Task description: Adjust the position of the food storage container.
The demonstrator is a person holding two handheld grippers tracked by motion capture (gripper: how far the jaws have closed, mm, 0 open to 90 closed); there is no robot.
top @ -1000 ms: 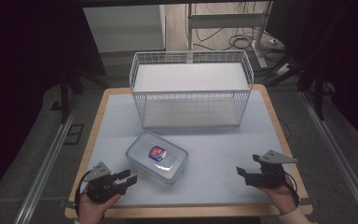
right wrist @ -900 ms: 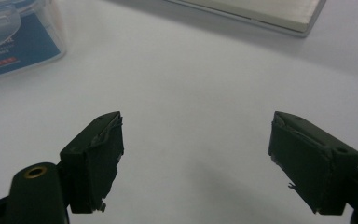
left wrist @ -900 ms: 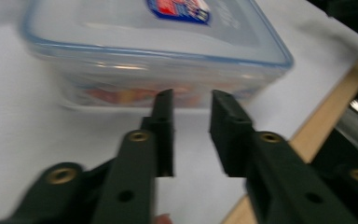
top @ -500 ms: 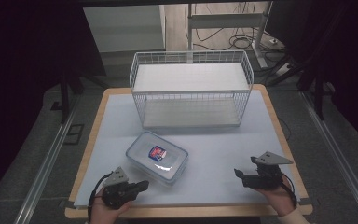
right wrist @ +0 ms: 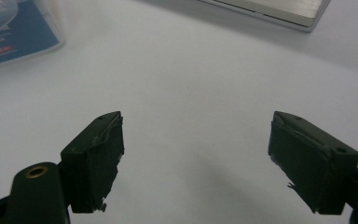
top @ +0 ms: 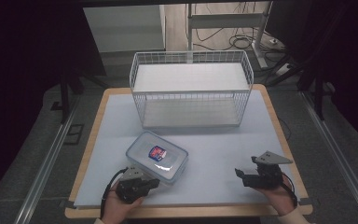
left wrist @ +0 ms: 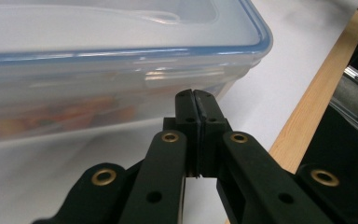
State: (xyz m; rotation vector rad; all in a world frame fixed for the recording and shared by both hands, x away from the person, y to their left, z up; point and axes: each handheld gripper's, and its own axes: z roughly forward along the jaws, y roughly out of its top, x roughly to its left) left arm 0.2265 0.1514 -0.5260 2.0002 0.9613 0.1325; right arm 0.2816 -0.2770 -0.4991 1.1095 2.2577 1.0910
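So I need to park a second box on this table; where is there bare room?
The widest bare patch lies between the lidded container and the right tool, in front of the wire basket. A narrower strip runs left of the basket along the table edge. It is crowded at the front left, where the shut left tool sits against the container.

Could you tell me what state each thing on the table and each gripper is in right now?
Plastic container: lid on, lying flat on the table, something orange inside.
Wire basket: upright, nothing in it.
Left gripper: jaws shut together on nothing, tips right at the container's side wall.
Right gripper: jaws wide open, nothing between them, apart from the container.
Table: covered by a white sheet.
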